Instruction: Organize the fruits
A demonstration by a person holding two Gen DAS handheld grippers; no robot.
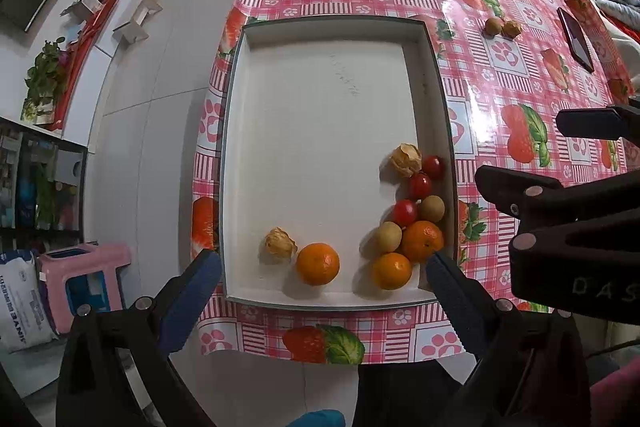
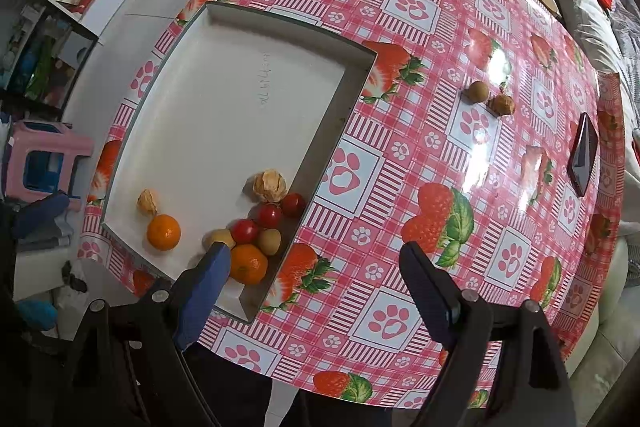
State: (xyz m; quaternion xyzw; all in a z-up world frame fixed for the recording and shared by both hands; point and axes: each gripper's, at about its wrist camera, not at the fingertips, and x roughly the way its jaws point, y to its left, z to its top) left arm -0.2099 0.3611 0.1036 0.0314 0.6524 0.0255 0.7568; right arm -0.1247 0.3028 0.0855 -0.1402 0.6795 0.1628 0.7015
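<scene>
Partly claw-hidden orange [image 2: 249,264] in tray [image 2: 224,107]

The left gripper [image 1: 322,277] points straight down, its jaws spread wide with nothing between the blue-padded fingers [image 1: 192,291]. Just to its right, the right gripper [image 2: 320,275] also points down, jaws standing wide apart and empty.

Glossy plastic tablecloth [image 2: 400,163]; matt white tray [image 1: 320,107].
</scene>
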